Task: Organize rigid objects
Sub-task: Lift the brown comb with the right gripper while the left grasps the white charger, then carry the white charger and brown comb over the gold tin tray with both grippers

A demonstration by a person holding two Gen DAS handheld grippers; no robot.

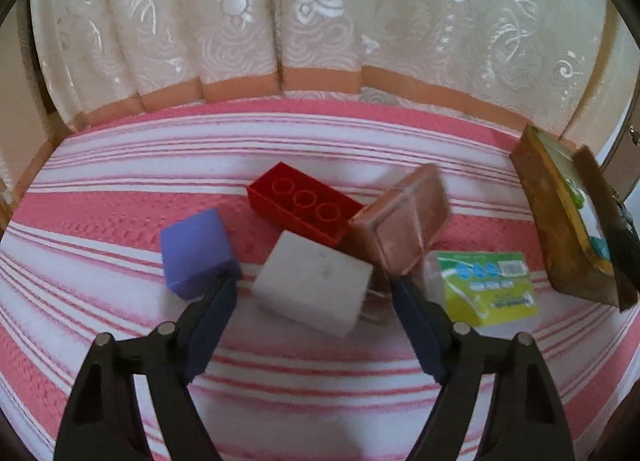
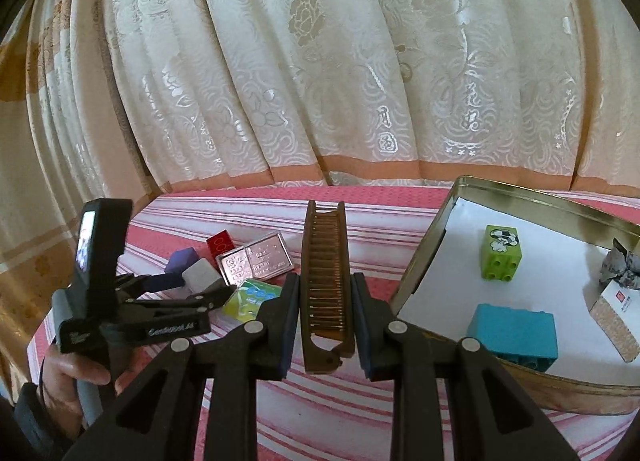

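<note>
the folding comb (image 2: 326,285) sits upright in the centre of my right wrist view, clamped between my right gripper (image 2: 325,293) fingers, which press on both of its long sides. at the right edge of that frame the open tin box (image 2: 424,261) rests on the striped tabletop (image 2: 320,401), holding a green brick (image 2: 502,253), a teal brick (image 2: 514,331) and a small patterned carton (image 2: 614,313) on its white lining.

in the left wrist view my left gripper (image 1: 316,289) has its fingers spread wide, closed on nothing, their tips either side of a white block (image 1: 314,283) in the middle of the frame. a purple block (image 1: 196,253) lies at the left fingertip; whether they touch i cannot tell. a red brick (image 1: 304,207) is behind the white block, and a copper-coloured flat tin (image 1: 400,219) leans tilted against the brick's right end. a green packet (image 1: 486,285) lies lower right of it. a cream curtain (image 1: 320,21) fills the top.
</note>
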